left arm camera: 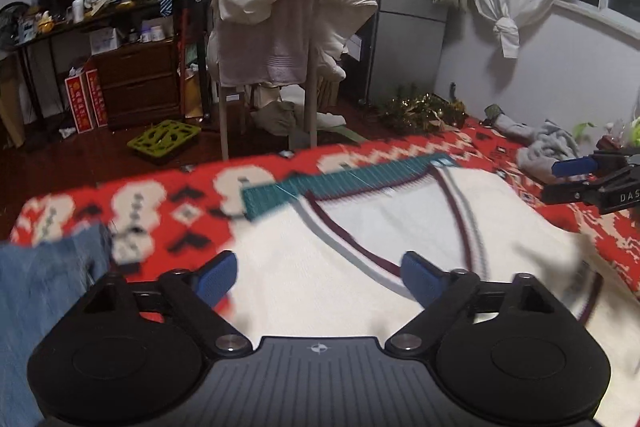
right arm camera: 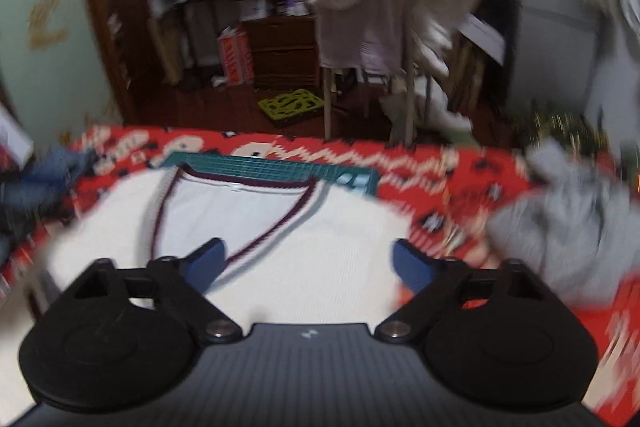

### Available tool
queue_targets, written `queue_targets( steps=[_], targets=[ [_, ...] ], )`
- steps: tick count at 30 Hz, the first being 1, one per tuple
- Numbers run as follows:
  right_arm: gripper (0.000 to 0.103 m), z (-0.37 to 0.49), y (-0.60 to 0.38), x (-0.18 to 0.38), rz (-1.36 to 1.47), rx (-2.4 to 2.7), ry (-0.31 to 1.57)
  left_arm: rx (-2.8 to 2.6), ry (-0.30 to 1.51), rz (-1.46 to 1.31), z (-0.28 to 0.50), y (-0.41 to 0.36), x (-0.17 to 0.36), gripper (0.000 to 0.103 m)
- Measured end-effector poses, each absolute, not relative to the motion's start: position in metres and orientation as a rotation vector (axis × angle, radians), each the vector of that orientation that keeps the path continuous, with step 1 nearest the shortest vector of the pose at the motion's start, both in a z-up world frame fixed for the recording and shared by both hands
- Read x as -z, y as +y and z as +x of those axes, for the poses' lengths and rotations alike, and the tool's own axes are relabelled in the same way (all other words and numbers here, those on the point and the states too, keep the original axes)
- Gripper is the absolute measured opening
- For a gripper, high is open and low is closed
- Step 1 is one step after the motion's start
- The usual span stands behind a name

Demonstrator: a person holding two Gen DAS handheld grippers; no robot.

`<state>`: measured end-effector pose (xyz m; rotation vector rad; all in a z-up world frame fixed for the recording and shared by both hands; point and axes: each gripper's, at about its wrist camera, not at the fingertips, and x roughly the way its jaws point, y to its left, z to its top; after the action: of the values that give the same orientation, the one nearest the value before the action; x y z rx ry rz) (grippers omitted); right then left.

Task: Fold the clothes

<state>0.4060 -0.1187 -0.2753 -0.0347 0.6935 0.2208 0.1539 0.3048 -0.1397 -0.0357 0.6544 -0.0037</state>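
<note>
A white V-neck sweater lay flat on the red patterned blanket, its collar edge over a teal mat. Both the left hand-held gripper and the right hand-held gripper hovered above it, released and empty. Blue jeans lay just left of the sweater, a grey garment to its right.

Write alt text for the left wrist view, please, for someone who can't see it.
An open left gripper hovers over a white V-neck sweater lying flat on a red patterned blanket. The right gripper pokes in from the right edge, before a cluttered bedroom.
</note>
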Motion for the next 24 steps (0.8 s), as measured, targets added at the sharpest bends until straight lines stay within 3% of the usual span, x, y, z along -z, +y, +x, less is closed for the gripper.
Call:
queue_targets(
  steps=[5,7,21,24],
  targets=[
    [0.038,0.452,-0.138,0.284,-0.17,-0.258,0.758,0.051,0.723,-0.028,0.194,0.345,0.142,0.052],
    [0.036,0.47,-0.143,0.289,-0.211,-0.269,0.78,0.09,0.758,-0.018,0.211,0.352,0.149,0.046],
    [0.035,0.541,-0.146,0.316,-0.202,-0.461,0.845,0.186,0.833,0.005,0.273,0.359,0.187,0.047],
    [0.02,0.543,-0.147,0.317,-0.169,-0.499,0.857,0.193,0.835,-0.012,0.277,0.363,0.188,0.047]
  ],
)
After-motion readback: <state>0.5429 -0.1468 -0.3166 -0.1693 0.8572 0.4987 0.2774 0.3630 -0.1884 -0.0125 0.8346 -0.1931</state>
